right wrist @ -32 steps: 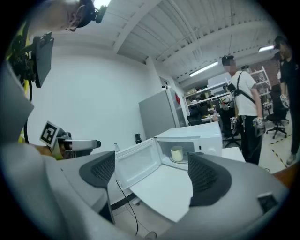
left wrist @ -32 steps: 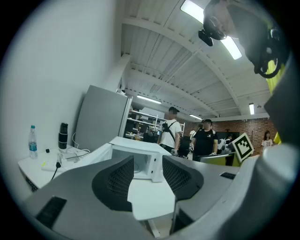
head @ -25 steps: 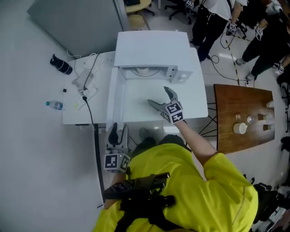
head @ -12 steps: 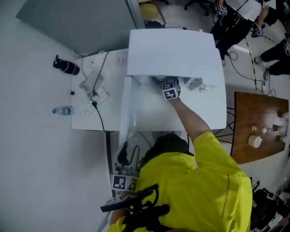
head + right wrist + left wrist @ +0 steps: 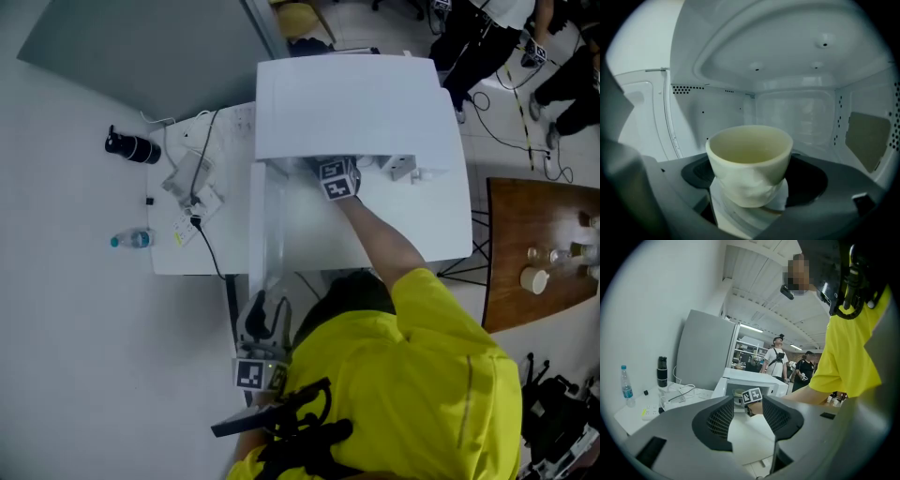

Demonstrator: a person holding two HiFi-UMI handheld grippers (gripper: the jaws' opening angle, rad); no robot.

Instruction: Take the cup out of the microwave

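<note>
- While the right tool (image 5: 328,167) reaches into the open microwave (image 5: 352,94) at 12 o'clock in the head view, its 2 jaws are closing, with the cup (image 5: 750,161) between them.
- The jaws are spread wide, 1 at the cup's 9 o'clock and 1 at its 3 o'clock; the pads flank its lower half, and I see no firm pinch.
- The cup is cream-coloured, upright and empty, with a crumpled-looking lower wall. It stands inside the cavity on the white turntable (image 5: 740,220), about mid-floor.
- The door (image 5: 265,225) hangs open at the cavity's 9 o'clock.
- The left tool (image 5: 264,323) hangs low at 7 o'clock in the head view, well apart from the microwave, beside the person's yellow shirt (image 5: 412,384). Its jaws are spread, with nothing between them.
- On the white counter (image 5: 187,253), a black flask (image 5: 131,147) lies at 10 o'clock and a small bottle (image 5: 131,240) at 9 o'clock, with cables (image 5: 192,183) between them and the microwave.
- A wooden table (image 5: 525,234) with small cups stands at 3 o'clock.
</note>
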